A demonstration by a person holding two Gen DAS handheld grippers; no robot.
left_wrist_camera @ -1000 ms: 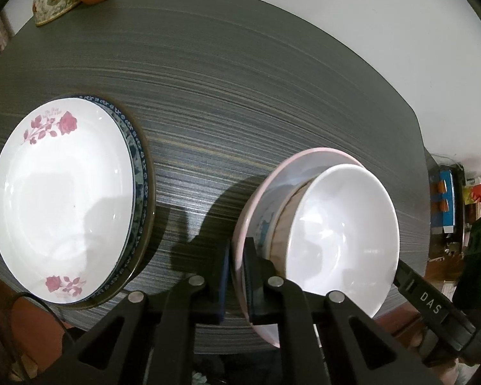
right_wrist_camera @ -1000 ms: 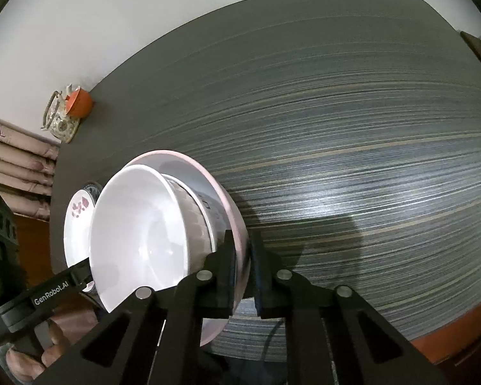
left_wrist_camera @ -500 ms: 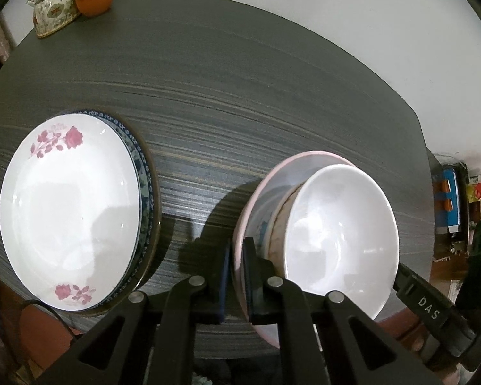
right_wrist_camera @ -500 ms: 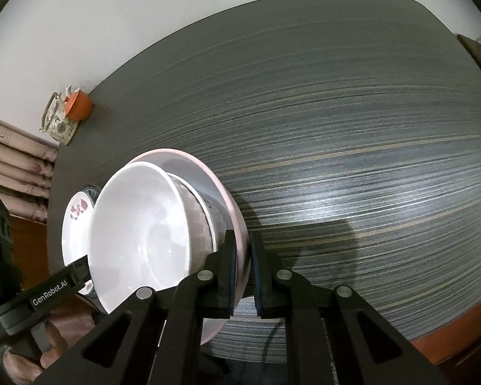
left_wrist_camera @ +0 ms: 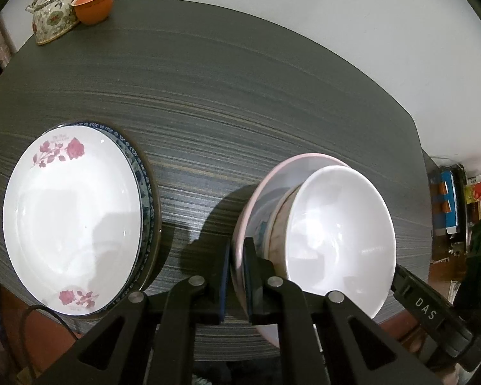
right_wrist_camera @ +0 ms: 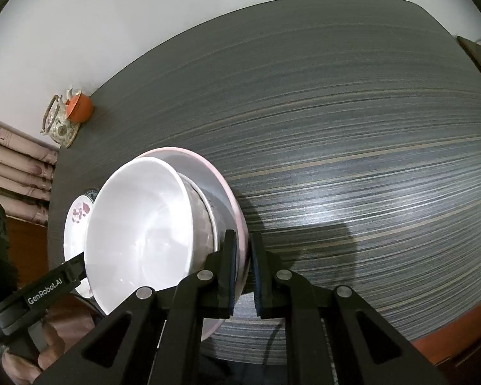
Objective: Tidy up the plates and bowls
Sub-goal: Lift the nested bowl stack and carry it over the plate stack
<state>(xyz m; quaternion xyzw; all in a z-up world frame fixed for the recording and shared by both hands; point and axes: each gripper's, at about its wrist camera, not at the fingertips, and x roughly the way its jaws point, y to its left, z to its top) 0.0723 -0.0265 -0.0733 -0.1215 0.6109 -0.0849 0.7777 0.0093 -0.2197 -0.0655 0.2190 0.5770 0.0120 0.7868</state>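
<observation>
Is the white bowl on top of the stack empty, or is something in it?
Empty. The white bowl shows only bare glossy interior with light reflections in both wrist views; it sits nested on bowls inside the pink bowl.

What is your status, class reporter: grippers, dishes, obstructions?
Left gripper and right gripper both clamp pink bowl rim. White bowl nested inside. Plate stack to the left. Nothing blocking.

Two stacked plates, three nested bowls, one teapot, one orange cup, two grippers.
</observation>
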